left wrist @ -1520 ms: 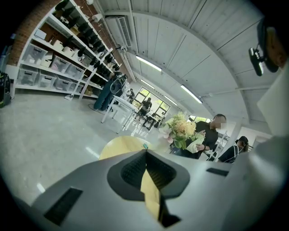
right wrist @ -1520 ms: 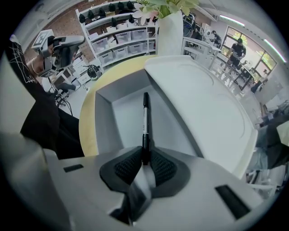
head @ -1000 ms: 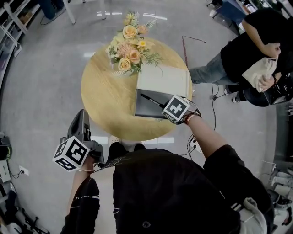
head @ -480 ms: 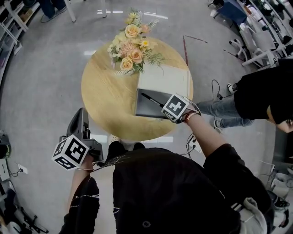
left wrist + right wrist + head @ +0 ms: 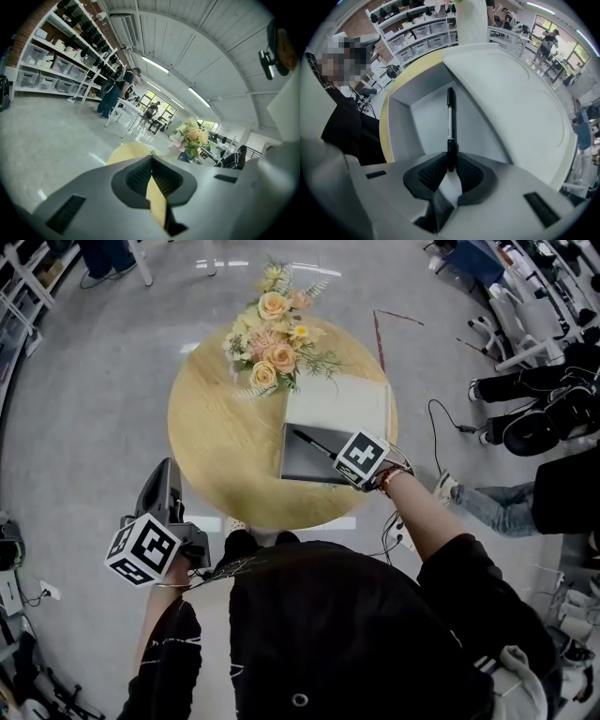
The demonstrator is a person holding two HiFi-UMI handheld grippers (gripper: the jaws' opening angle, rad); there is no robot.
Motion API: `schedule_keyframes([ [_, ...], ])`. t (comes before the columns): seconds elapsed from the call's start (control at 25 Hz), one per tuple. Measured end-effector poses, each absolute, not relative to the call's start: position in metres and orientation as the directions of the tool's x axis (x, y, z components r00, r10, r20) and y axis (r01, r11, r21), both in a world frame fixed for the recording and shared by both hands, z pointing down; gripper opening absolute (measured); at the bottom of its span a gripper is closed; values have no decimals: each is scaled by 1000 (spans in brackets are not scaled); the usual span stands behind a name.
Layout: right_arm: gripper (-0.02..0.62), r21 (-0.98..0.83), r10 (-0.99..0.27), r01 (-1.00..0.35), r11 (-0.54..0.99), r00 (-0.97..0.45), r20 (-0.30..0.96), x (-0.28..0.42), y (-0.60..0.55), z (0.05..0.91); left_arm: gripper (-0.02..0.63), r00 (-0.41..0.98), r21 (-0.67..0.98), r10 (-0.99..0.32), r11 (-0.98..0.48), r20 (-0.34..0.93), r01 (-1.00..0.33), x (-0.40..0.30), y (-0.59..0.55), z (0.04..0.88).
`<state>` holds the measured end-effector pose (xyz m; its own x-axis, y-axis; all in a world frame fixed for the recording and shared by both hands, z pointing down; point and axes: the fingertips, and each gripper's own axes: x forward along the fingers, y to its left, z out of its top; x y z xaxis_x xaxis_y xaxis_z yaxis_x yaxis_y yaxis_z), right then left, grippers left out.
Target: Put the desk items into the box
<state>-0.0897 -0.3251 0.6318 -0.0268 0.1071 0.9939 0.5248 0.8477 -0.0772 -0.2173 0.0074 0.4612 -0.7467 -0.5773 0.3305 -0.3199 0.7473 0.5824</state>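
An open grey box (image 5: 302, 468) lies on the round wooden table (image 5: 220, 442), its white lid (image 5: 336, 404) folded back towards the flowers. My right gripper (image 5: 339, 460) is shut on the cap end of a black pen (image 5: 314, 443), which sticks out over the box. In the right gripper view the pen (image 5: 450, 117) points away from the gripper (image 5: 450, 161), above the box's bare grey floor (image 5: 429, 119) and beside the lid (image 5: 511, 103). My left gripper (image 5: 167, 470) hangs off the table at the lower left, its jaws together with nothing in them (image 5: 152, 159).
A bouquet of peach and yellow flowers (image 5: 270, 338) stands at the table's far edge, seen too in the left gripper view as flowers (image 5: 192, 136). A person's legs (image 5: 487, 507) and dark gear (image 5: 539, 423) are on the floor to the right. Cables (image 5: 436, 442) lie near the table.
The person on the right has moved off towards the frame's edge. My right gripper and the pen have stayed over the box, shifting only slightly. The left gripper has not moved.
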Motion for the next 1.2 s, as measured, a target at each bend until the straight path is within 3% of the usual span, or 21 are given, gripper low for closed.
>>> schedule_keyframes([
  [0.32, 71, -73, 120, 522, 850, -56, 991, -95, -315, 632, 9, -707, 582, -621, 729, 339, -362, -233, 1, 464],
  [0.4, 72, -39, 73, 525, 850, -45, 996, -93, -322, 632, 9, -691, 581, -638, 721, 340, -379, -238, -2, 465],
  [1.2, 106, 45, -21, 297, 954, -83, 996, -89, -327, 633, 9, -498, 557, -801, 593, 332, -582, -291, -23, 470],
])
